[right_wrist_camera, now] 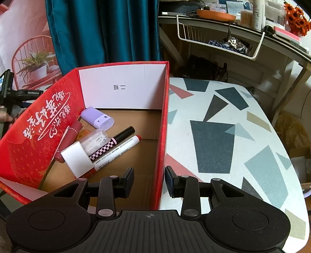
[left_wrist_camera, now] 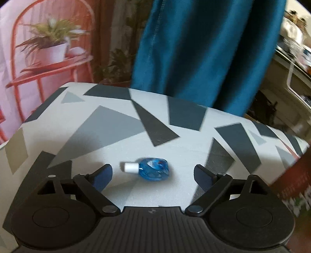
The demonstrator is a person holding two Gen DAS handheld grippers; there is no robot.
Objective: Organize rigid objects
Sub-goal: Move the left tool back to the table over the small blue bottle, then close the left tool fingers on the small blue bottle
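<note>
Several items, among them two markers [right_wrist_camera: 116,148] and a lilac case [right_wrist_camera: 97,118], are already gathered in the red box [right_wrist_camera: 38,140]. One small blue bottle [left_wrist_camera: 150,169] is left lying on the patterned surface [left_wrist_camera: 108,124], framed between the wide-spread, empty fingers of the left claw [left_wrist_camera: 153,175]. The box's side wall is straddled by the right claw [right_wrist_camera: 149,180], narrowly parted; whether it is pinched cannot be told.

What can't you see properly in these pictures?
- Blue bottle, left wrist view: motion blur smears its label.
- Red item in the red box, right wrist view: mostly hidden under the white block and clear packet.
- Shelf clutter, right wrist view: cut off by the top edge.
</note>
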